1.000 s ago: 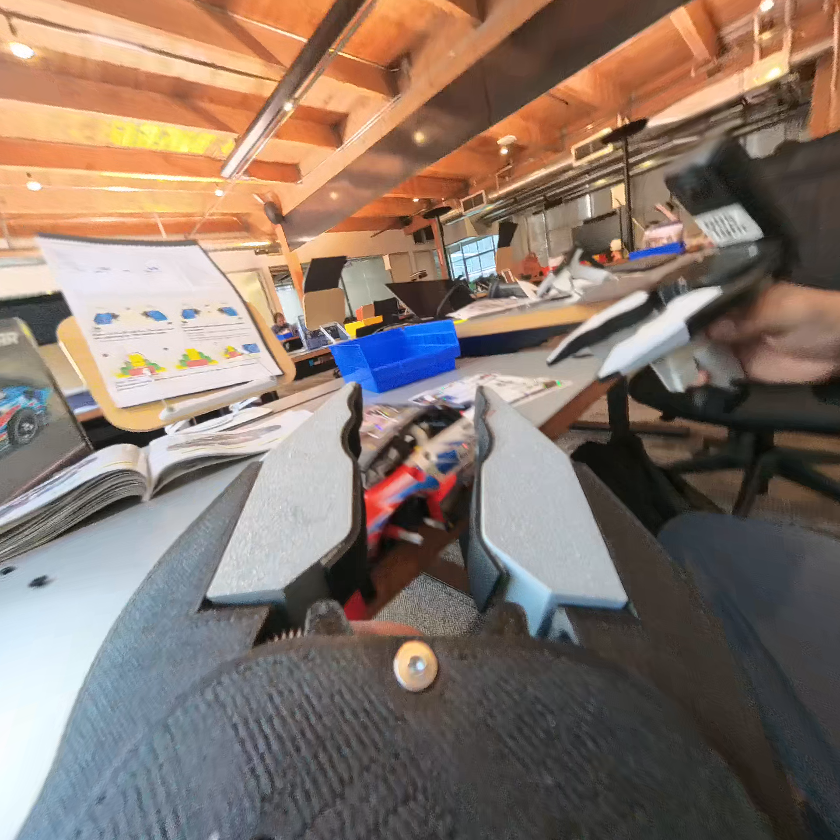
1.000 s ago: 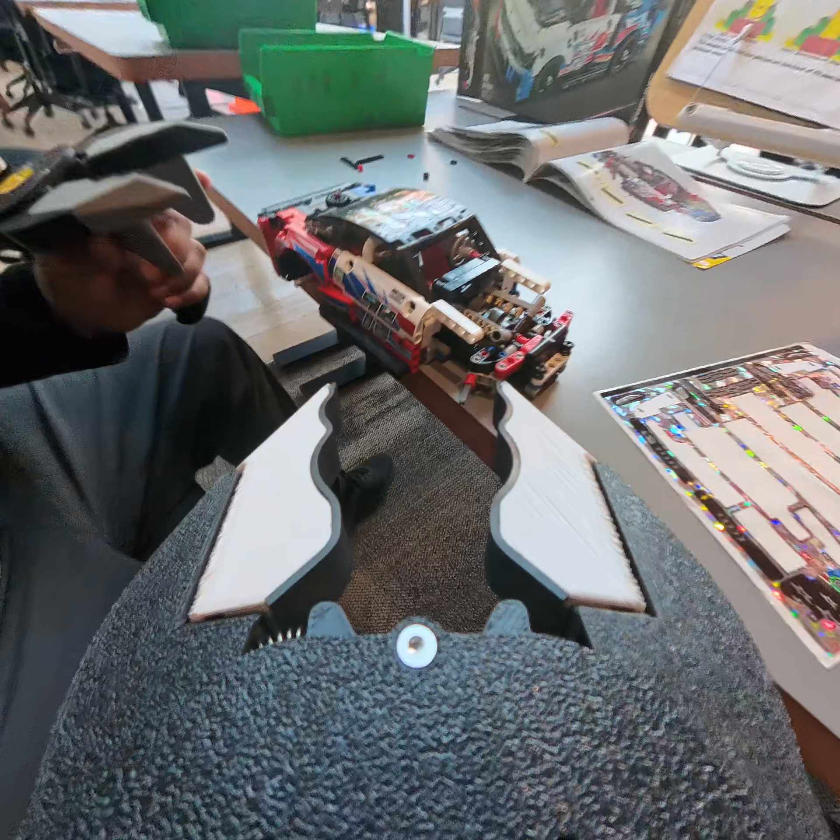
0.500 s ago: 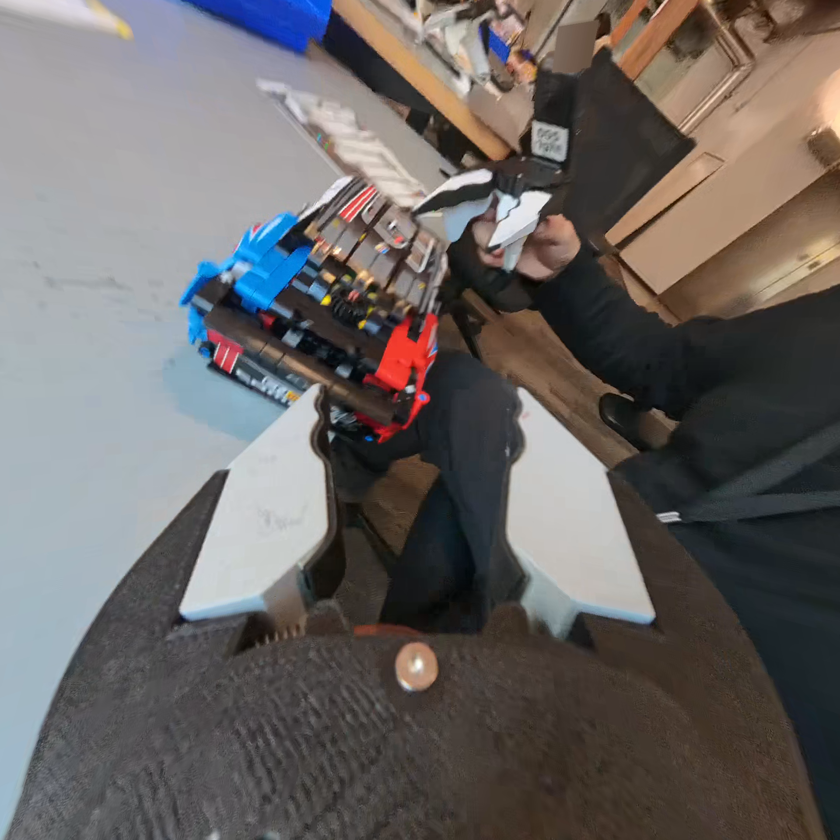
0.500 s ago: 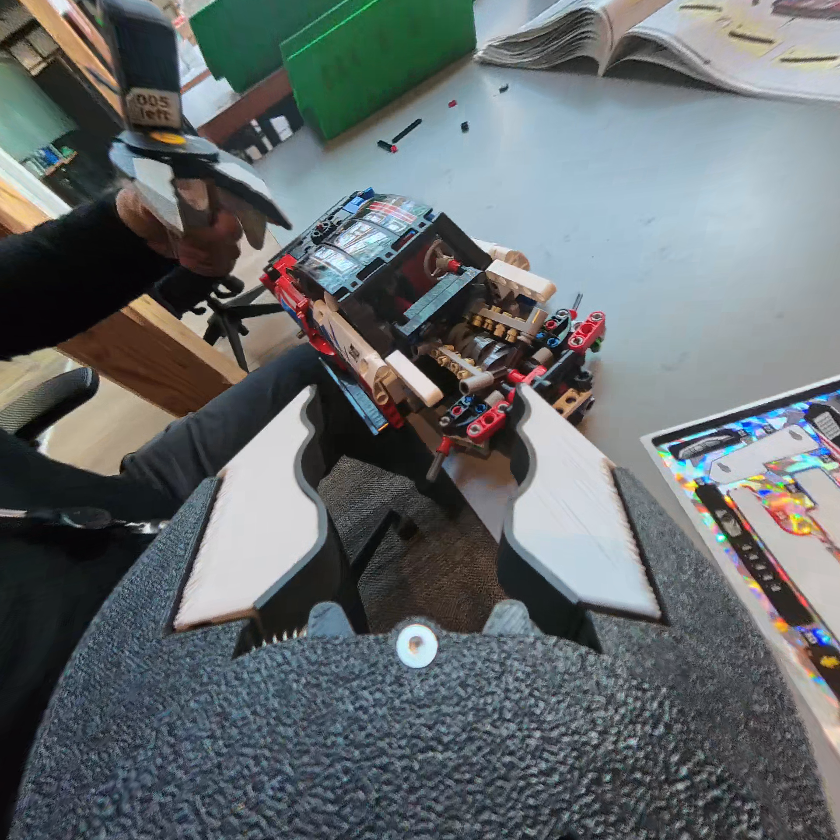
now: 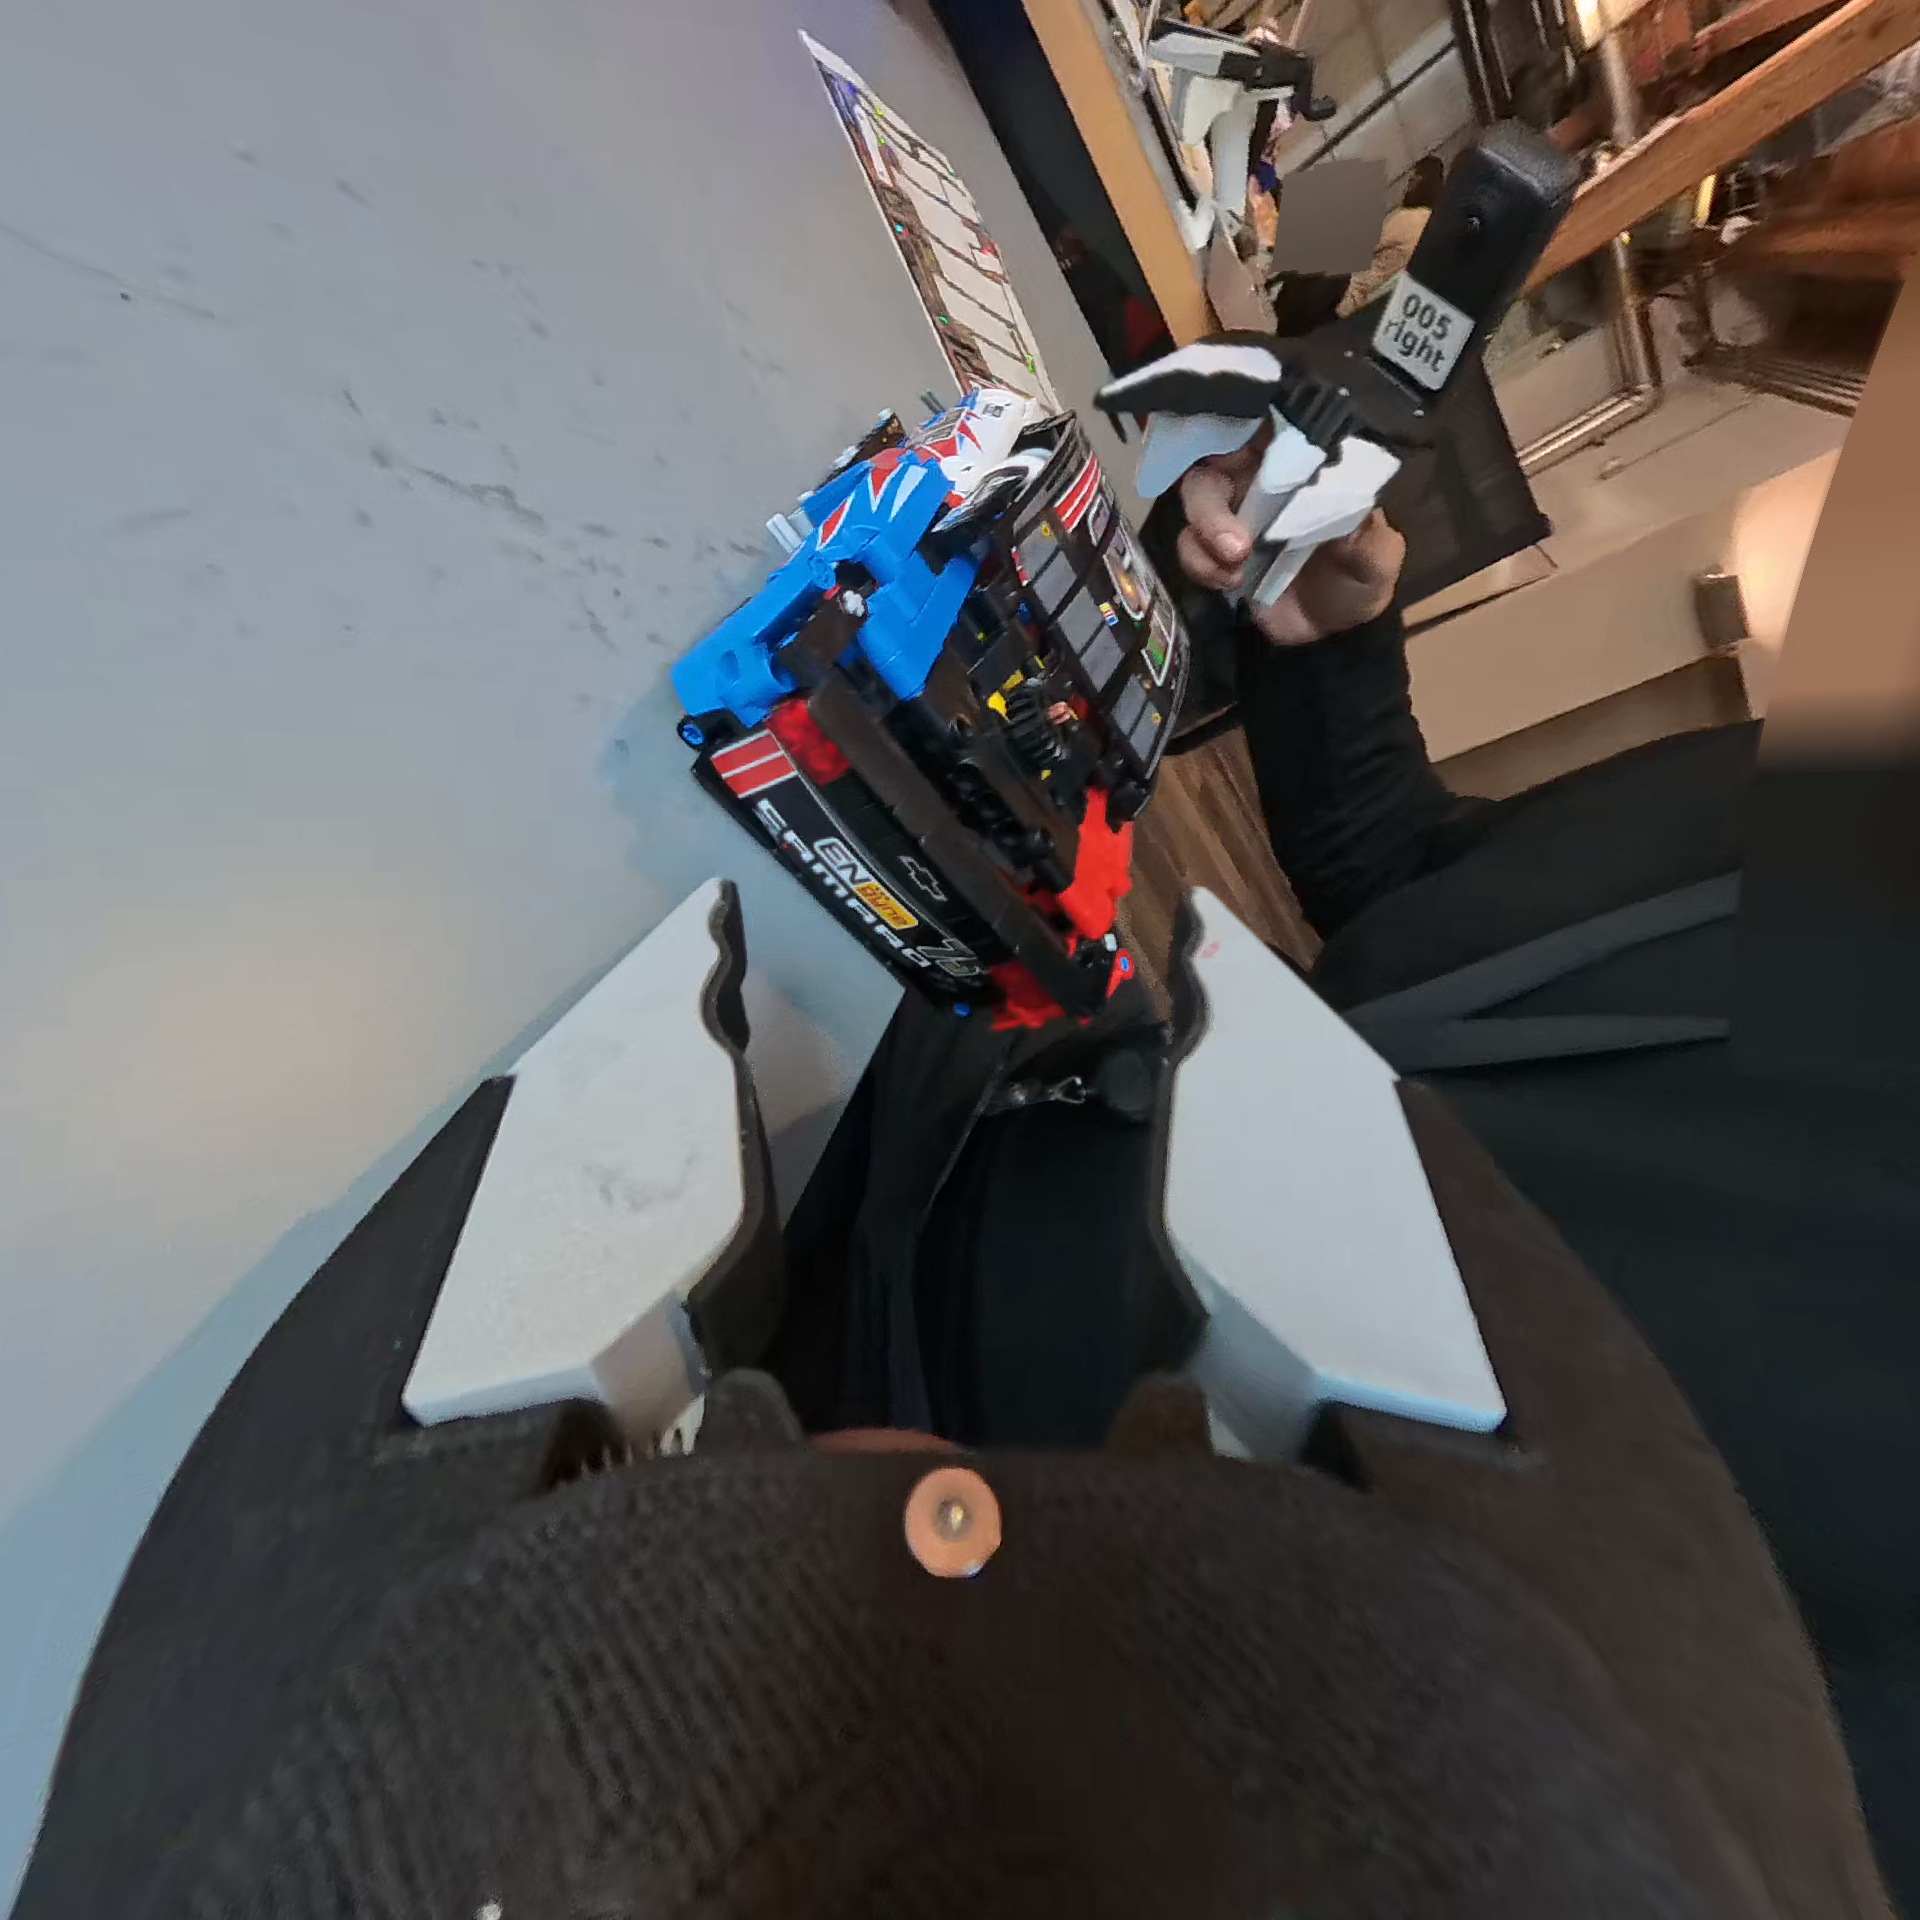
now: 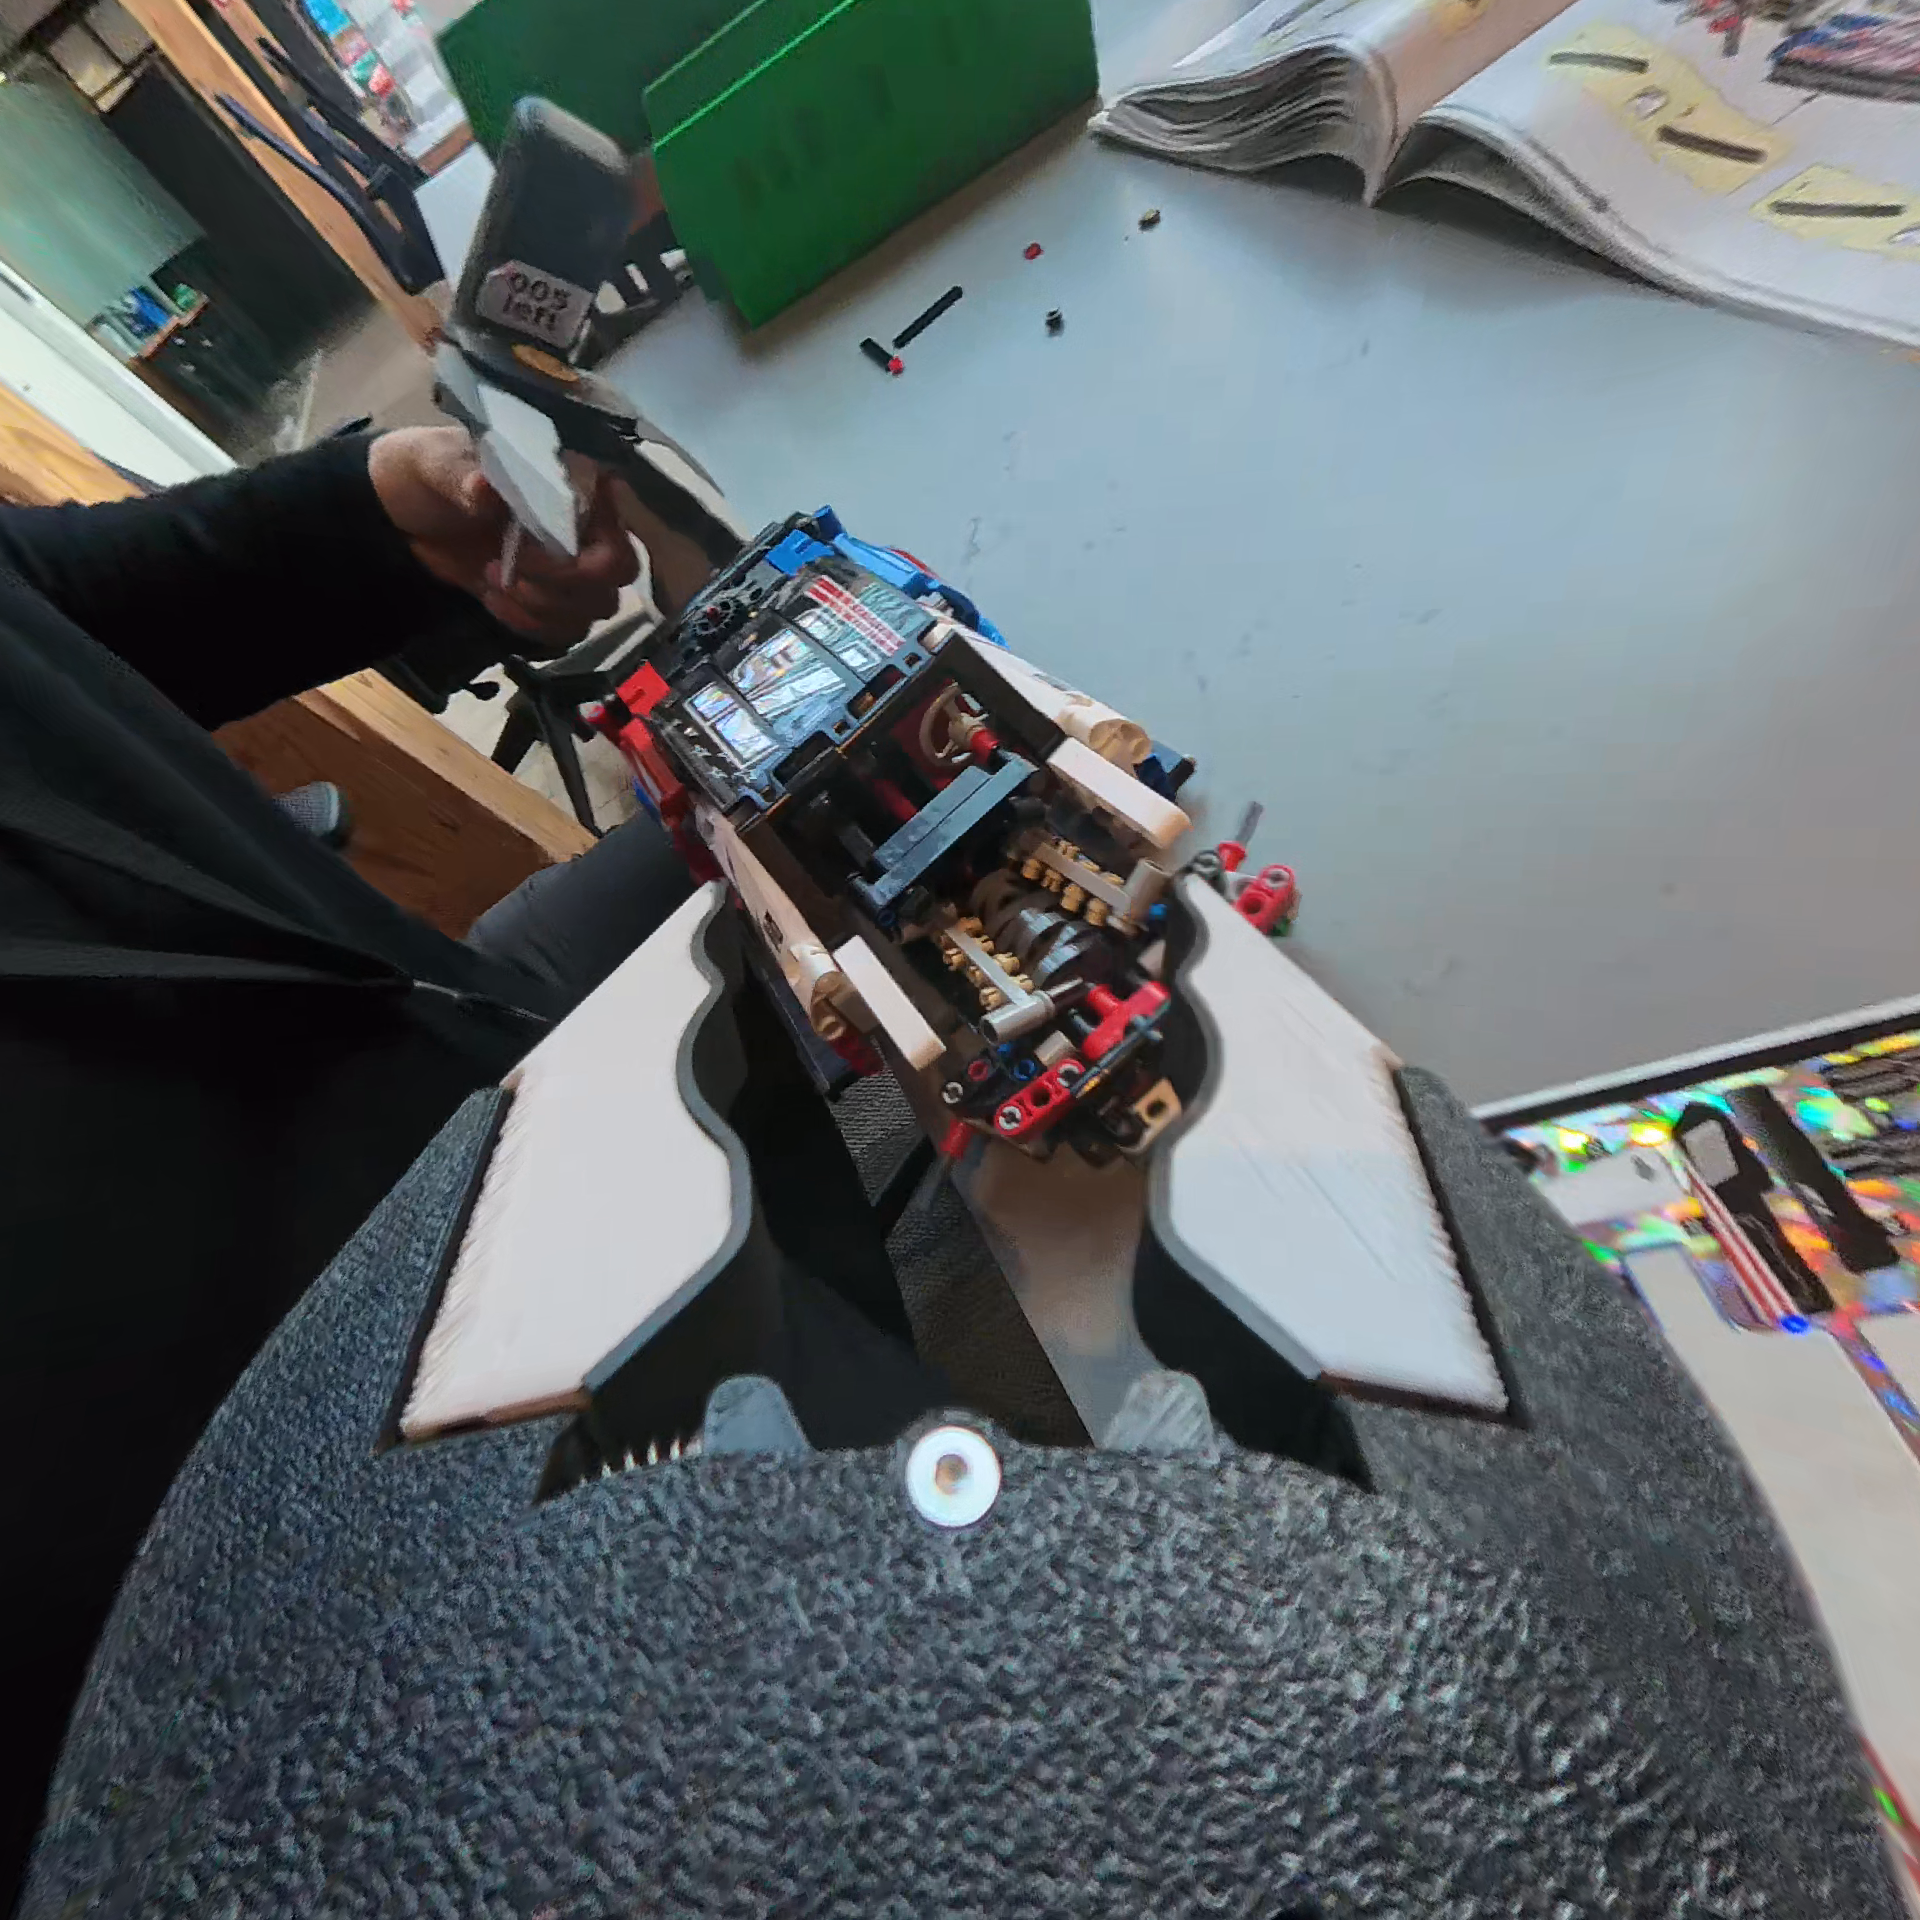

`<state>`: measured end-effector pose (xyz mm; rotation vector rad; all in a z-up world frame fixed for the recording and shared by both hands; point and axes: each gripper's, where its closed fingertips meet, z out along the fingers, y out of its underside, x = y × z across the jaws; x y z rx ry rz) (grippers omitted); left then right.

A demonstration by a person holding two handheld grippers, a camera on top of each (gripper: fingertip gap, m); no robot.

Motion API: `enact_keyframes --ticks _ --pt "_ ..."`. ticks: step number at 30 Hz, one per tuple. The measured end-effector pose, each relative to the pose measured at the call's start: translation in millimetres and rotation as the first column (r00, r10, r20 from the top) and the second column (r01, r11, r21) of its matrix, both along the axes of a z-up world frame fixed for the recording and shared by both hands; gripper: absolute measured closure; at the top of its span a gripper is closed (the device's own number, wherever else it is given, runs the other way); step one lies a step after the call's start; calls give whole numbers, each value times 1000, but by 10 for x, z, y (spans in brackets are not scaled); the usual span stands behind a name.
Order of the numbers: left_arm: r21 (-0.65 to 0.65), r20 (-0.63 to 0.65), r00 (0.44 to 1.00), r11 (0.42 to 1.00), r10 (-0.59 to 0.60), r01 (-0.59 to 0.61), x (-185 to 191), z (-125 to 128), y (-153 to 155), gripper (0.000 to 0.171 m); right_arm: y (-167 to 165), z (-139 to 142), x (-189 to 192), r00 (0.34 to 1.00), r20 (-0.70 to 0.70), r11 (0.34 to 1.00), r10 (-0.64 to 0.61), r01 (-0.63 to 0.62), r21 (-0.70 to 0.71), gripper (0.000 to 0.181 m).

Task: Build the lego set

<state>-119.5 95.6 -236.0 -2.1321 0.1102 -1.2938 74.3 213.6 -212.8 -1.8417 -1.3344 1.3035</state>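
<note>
The partly built lego car [image 6: 914,821], red, blue, white and black, sits at the front edge of the grey table [image 6: 1455,623]. Its open engine end points at my right gripper [image 6: 951,899], which is open, and that end lies between the fingers without clear contact. In the left wrist view the car [image 5: 935,707] shows its black rear with red corner. My left gripper [image 5: 956,914] is open and empty just short of that rear. Each gripper shows in the other's view, hand-held beyond the car: the right [image 5: 1226,436], the left [image 6: 530,468].
Green bins [image 6: 873,135] stand at the back. An open instruction booklet [image 6: 1558,156] lies at the back right. A shiny sticker sheet [image 6: 1766,1195] lies to the right. Small loose pieces [image 6: 925,322] lie behind the car. The person's dark-clothed legs are below the table edge. Some 25 cm of space lies between my two pairs of fingers.
Both grippers have closed in on the car from opposite ends. The left view swung from looking across the room to the car's rear. The car's front now sits between the right fingers.
</note>
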Motion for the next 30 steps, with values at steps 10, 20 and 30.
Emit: enact_keyframes --ticks 10,20,30 --pt "-15 60 997 998 -55 56 341 -45 -78 88 66 -504 -54 976 209 989 -65 91 -116 92" --pt "53 -39 982 982 185 -182 -121 -64 122 93 79 -463 -552 962 272 999 15 -3 -46 97" --pt "73 -115 937 943 330 -324 -756 -89 486 91 415 -392 -1173 970 244 999 2 8 -39 107"
